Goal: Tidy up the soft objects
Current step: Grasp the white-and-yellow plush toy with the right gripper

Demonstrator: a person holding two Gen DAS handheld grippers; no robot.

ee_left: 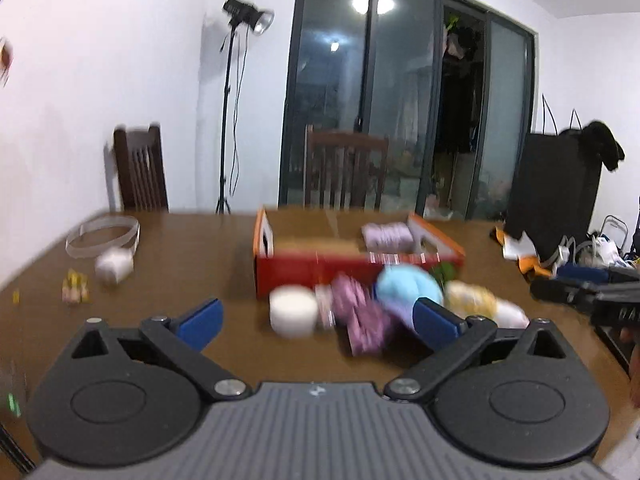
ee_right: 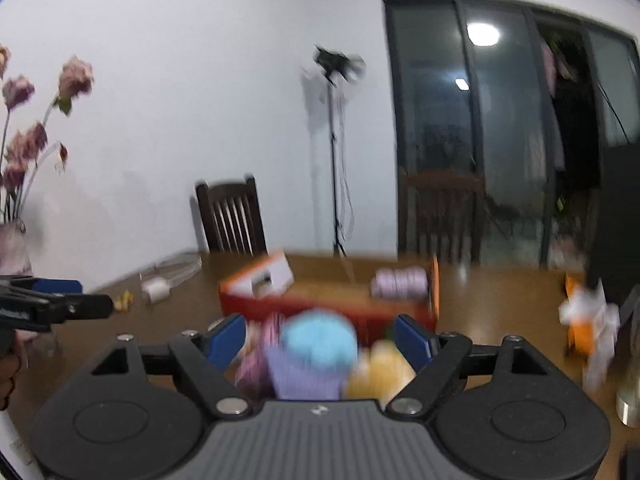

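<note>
Yarn balls heaped on brown table (ee_left: 200,248) just in front of red box (ee_left: 304,272), at roughly 1 o'clock from left gripper (ee_left: 316,318). Heap, per left wrist view: white roll (ee_left: 293,316) at 9 o'clock end, pink-purple skein (ee_left: 360,320) beside it, blue ball (ee_left: 406,286) at centre against box wall, yellow ball (ee_left: 474,300) at 3 o'clock end; edges blurred, contact between pieces not resolvable. Lilac skein (ee_left: 388,237) lying inside box, toward its 3 o'clock end. Small white roll (ee_left: 114,266) well apart at 10 o'clock, near clear hoop (ee_left: 103,235). Left gripper jaws spread wide, nothing between blue pads (ee_left: 202,320), no contact with heap. Right gripper (ee_right: 320,334) also parted, jaws standing either side of blue ball (ee_right: 318,340), lilac skein (ee_right: 306,376) and yellow ball (ee_right: 380,372) as viewed; pads (ee_right: 412,338) not seen pressing on any piece, heap lying beyond or below fingertips, exact depth not determinable through blur. Right gripper visible at 3 o'clock edge of left wrist view; left gripper at 9 o'clock edge of right wrist view. Orange-and-white wrapper (ee_right: 588,320) on table at 3 o'clock.
</note>
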